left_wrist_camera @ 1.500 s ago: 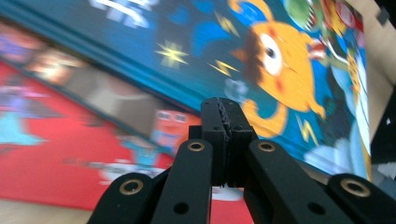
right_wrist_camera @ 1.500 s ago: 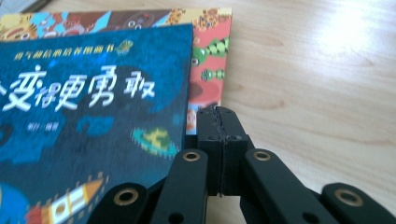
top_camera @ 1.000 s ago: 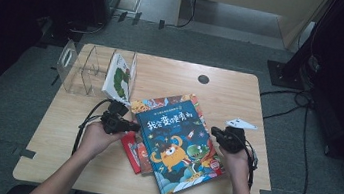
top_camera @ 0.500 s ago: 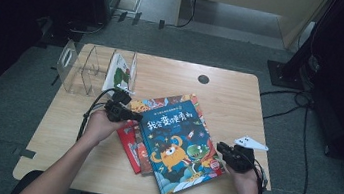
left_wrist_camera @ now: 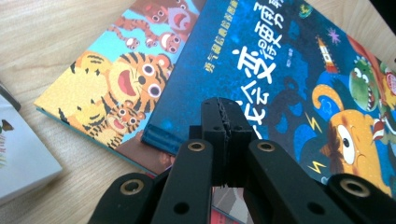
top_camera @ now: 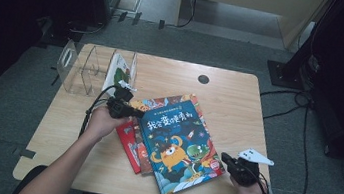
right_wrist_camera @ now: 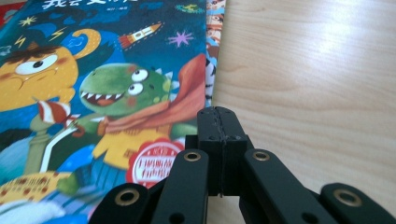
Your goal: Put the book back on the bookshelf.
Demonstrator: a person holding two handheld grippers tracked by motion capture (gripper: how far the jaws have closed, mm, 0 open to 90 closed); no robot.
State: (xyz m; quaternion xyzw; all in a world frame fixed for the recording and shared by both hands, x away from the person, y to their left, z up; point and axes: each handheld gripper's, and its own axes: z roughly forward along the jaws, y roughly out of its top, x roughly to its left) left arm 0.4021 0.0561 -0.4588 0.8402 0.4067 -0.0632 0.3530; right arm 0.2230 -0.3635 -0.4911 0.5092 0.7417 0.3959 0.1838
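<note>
high view: wooden table [top_camera: 240, 96], 1 pc. books in the flat stack: 3 counted. top = blue book [top_camera: 179, 143] w/ monster cover; under it a tiger book [top_camera: 151, 103], its edge showing at the far-left side; under those a red book [top_camera: 129, 142], edge showing at the near-left side. 1 more book, white book [top_camera: 118, 72], stands upright in the clear rack [top_camera: 83, 67] at the table's far-left area. racks: 1. grippers: 2.

blue book position: table centre, lying flat, cover up. long axis runs diagonally, from far-left to near-right; near-right corner sits close to the table's front edge. title end points toward the far side, near the rack.

left gripper [top_camera: 132, 112]: at the far-left edge of the blue book, held by the person's left hand [top_camera: 101, 123]. left gripper view: jaws pressed together, nothing between them; tips hang just over the blue book [left_wrist_camera: 289, 84] by its spine edge; tiger book [left_wrist_camera: 116, 84] lies beside, white book [left_wrist_camera: 18, 154] at frame left. contact w/ cover: cannot tell.

right gripper [top_camera: 227, 161]: at the near-right edge of the blue book, grey plate on top. right gripper view: jaws closed tight, empty; tips sit over the book's right edge [right_wrist_camera: 116, 93], bare table [right_wrist_camera: 317, 70] to the right. contact: cannot tell.
</note>
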